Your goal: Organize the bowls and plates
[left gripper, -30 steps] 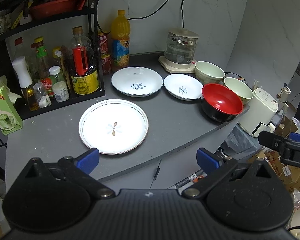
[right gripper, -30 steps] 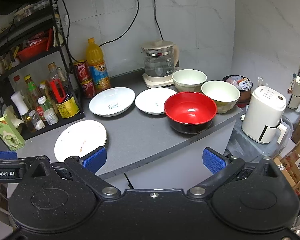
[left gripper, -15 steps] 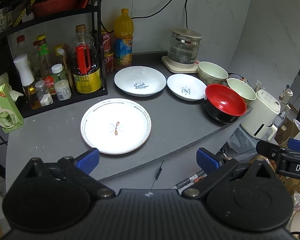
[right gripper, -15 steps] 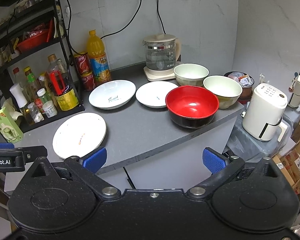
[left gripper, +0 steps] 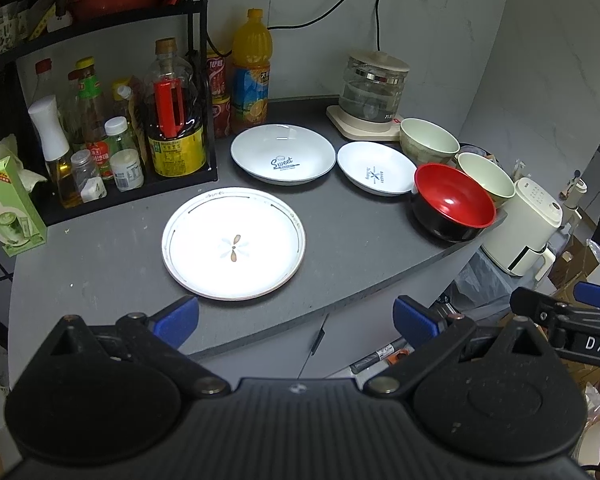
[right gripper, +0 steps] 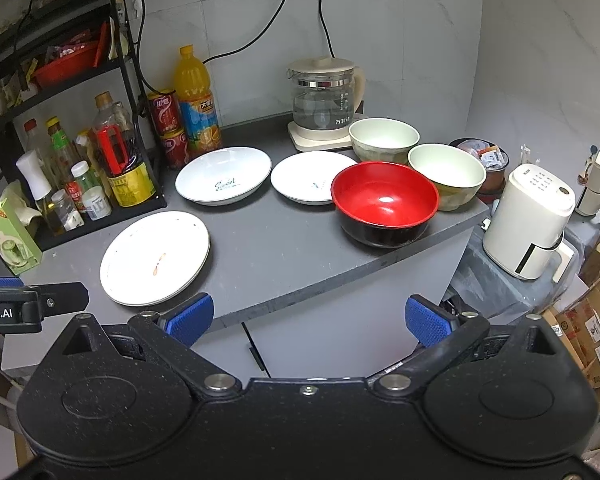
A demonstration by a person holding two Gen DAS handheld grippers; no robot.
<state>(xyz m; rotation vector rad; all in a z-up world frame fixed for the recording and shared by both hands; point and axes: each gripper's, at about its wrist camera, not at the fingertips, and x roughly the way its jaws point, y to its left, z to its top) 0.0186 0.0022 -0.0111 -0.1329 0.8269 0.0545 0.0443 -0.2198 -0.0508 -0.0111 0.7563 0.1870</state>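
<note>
Left gripper (left gripper: 296,318) fingers spread wide, holding nothing, just short of the desk (left gripper: 348,248) edge. Flat plate (left gripper: 233,243) front-left, then "Sweet" dish (left gripper: 283,153), small dish (left gripper: 376,168), red bowl (left gripper: 452,202) at the right edge, two green bowls (left gripper: 428,140) behind it. Right gripper (right gripper: 307,318) fingers also wide apart, empty, off the desk front.
</note>
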